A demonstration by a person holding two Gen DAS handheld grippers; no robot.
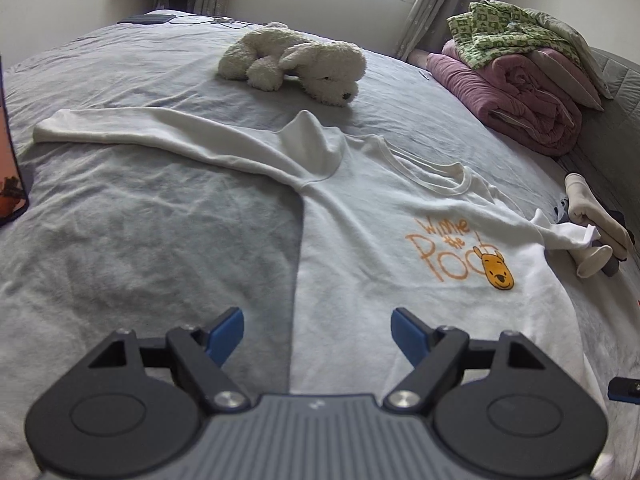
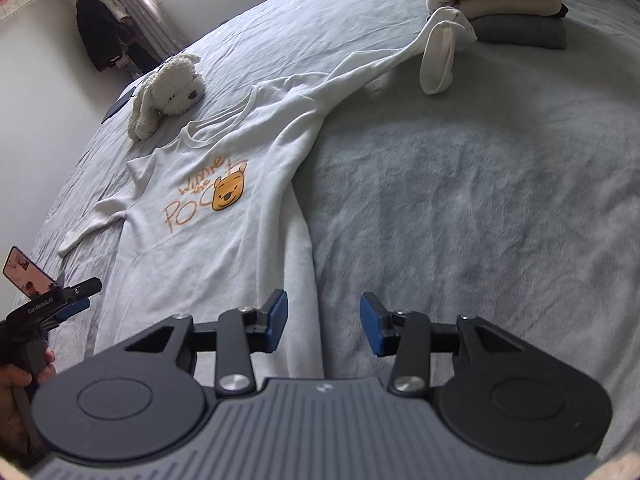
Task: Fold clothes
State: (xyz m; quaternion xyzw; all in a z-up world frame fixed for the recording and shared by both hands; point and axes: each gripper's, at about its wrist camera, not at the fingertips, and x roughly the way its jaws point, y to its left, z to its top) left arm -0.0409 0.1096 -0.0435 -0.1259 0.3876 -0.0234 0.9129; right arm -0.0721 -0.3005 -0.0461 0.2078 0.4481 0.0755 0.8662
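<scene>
Left tool (image 1: 317,334) and right tool (image 2: 324,328), spread wide, seemingly hover over shirt (image 1: 400,248).

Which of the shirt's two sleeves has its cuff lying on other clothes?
The right-hand sleeve: its cuff rests against the folded pile. The other sleeve lies flat on the bed.

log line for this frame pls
phase: pre-grasp | left gripper: open, over shirt hem | right gripper: open | white long-sleeve shirt: flat, unfolded, on bed
</scene>
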